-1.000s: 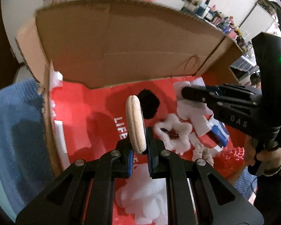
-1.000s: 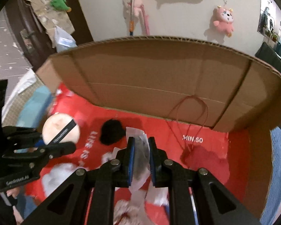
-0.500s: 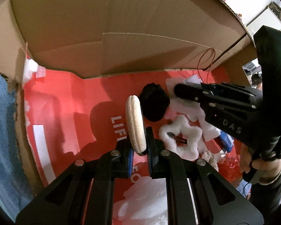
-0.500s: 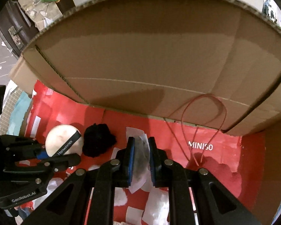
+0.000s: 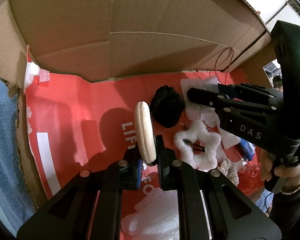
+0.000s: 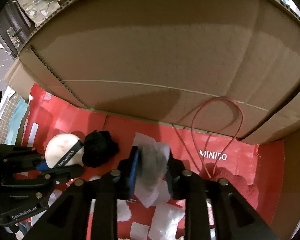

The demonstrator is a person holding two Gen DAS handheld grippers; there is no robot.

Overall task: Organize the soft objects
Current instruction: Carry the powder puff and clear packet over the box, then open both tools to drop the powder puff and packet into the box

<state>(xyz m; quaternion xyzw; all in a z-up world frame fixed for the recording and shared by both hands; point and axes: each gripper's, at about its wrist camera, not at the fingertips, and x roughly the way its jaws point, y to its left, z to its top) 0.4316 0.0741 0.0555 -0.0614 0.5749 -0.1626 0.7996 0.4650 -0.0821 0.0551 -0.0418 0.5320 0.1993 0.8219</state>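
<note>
My left gripper (image 5: 150,152) is shut on a round beige powder puff (image 5: 145,134), held on edge above the red floor of a cardboard box (image 5: 150,40). In the right wrist view the same puff (image 6: 64,152) shows a black band. My right gripper (image 6: 152,160) hangs over white paper scraps (image 6: 150,196); its jaws are opening and a blurred grey fluffy piece (image 6: 153,166) lies loose between them. Seen from the left wrist view, the right gripper (image 5: 206,95) sits just right of a black fluffy ball (image 5: 168,108).
A white fluffy ring (image 5: 198,146) and white stuffing (image 5: 154,220) lie on the red liner (image 5: 70,110). A red plush lump (image 6: 240,186) and a red cord loop (image 6: 216,124) sit at the right. The tall cardboard wall (image 6: 150,50) stands close ahead. Blue cloth (image 5: 2,140) lies outside on the left.
Both grippers have sunk deeper into the box, whose wall now fills the views. The right jaws have spread and the grey piece now looks blurred. The left still grips the puff.
</note>
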